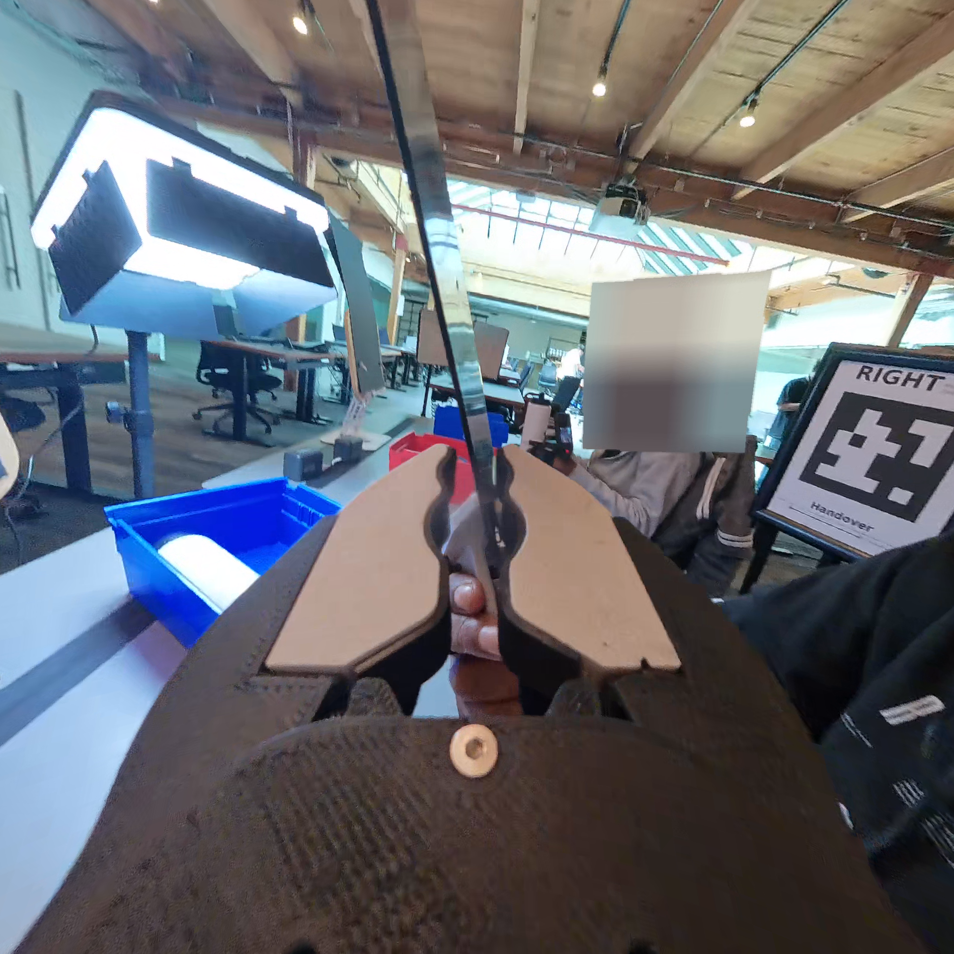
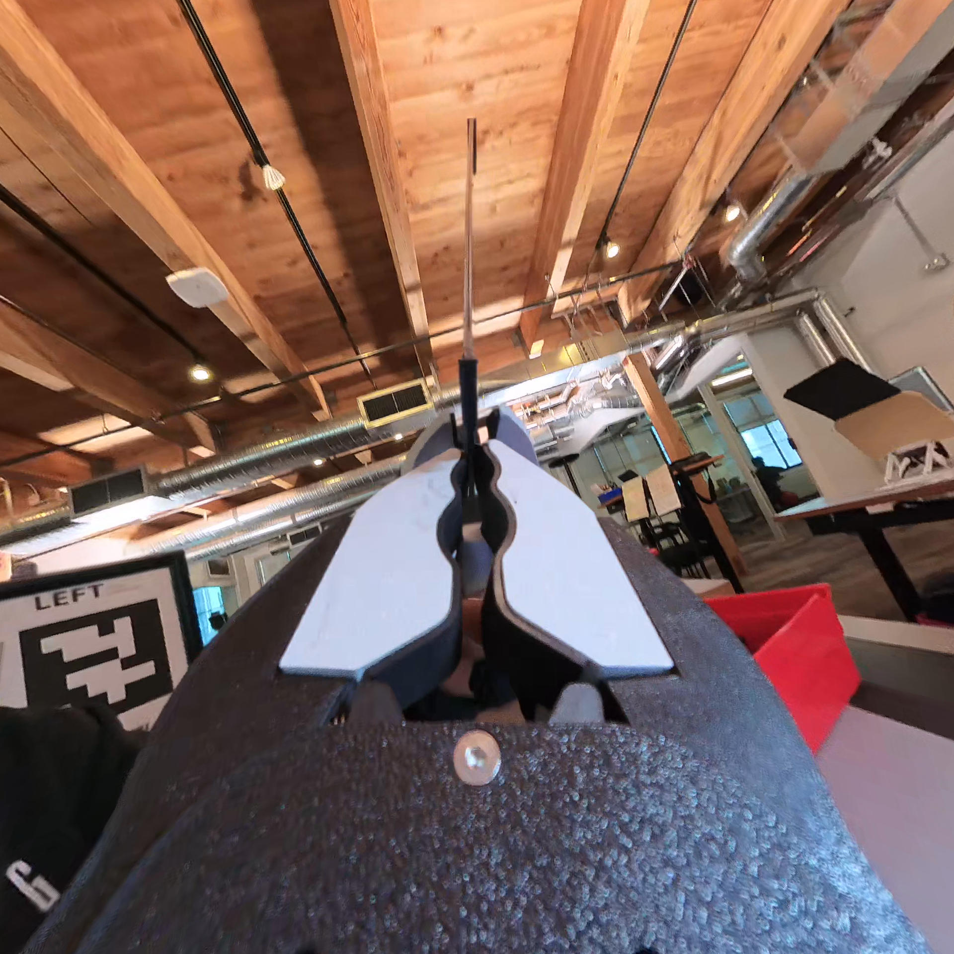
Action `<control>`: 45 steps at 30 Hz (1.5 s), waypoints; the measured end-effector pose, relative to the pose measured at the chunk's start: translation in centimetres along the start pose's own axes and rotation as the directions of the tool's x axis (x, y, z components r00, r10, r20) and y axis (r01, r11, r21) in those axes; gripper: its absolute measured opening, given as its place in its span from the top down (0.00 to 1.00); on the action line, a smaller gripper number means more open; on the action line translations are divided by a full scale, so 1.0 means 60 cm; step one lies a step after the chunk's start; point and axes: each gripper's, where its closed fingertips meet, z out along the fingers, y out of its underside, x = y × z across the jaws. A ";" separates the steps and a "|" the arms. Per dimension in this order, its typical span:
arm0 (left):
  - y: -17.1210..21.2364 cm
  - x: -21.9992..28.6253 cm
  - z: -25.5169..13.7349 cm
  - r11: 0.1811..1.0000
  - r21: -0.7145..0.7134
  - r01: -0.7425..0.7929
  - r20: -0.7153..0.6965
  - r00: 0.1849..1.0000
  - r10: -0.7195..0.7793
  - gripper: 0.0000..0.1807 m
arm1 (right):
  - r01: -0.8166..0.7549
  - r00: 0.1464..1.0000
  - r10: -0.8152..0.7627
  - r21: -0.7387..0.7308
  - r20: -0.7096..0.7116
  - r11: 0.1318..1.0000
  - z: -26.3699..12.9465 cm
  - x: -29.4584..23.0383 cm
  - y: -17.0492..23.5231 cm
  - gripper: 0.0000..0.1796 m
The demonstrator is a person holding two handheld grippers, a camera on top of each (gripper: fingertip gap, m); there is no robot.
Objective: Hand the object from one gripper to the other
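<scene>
Right now both tools seem to be clamped on one object. Left tool point(image 1: 477, 459), centre of the left wrist view: fingers nearly closed on a long thin flat black glossy strip point(image 1: 439, 217). The strip sits against the right-hand finger and runs up and slightly left out of the top of frame, with its long axis roughly in line with the tool's fingers. Right tool point(image 2: 474, 454), centre of the right wrist view: fingers narrow, pinching a thin black-handled piece with a slim metal-looking shaft point(image 2: 471, 232) that points straight up at the wood ceiling, seen edge-on. Whether this is the same item as the strip, cannot tell for sure; the grey shape just behind the fingertips could be the other tool.

Judgement: mid-handover, with a double grip or close to it. The coming move turns on which tool lets go, then on pulling apart along the long axis without twisting the thin piece.

Room: open air above and ahead in both views. Blue plastic bin point(image 1: 206, 521) at lower left on the grey tabletop point(image 1: 46, 609), red plastic bin point(image 2: 790, 650) at right, both well below the tools. Framed marker sign point(image 1: 872, 449) at right edge, well apart.
</scene>
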 end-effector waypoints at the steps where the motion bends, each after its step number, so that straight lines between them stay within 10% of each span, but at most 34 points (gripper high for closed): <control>1: 0.002 0.006 0.008 1.000 0.019 -0.017 0.002 1.000 0.017 0.91 | -0.001 1.000 0.000 0.030 0.005 1.000 0.000 -0.005 -0.015 0.99; 17: -0.071 0.015 0.072 0.948 0.238 -0.211 0.143 0.973 0.181 0.98 | 0.126 0.990 -0.134 0.154 0.049 0.980 0.071 -0.023 -0.119 0.98; 32: -0.108 0.015 0.044 0.889 0.440 0.127 -0.185 0.981 -0.049 0.99 | 0.226 0.969 -0.237 0.143 0.065 0.963 0.088 -0.032 -0.128 0.97; 45: -0.096 0.036 0.036 0.945 0.324 0.044 -0.137 0.991 0.001 0.99 | 0.217 0.971 -0.230 0.166 0.062 0.962 0.079 -0.051 -0.111 0.99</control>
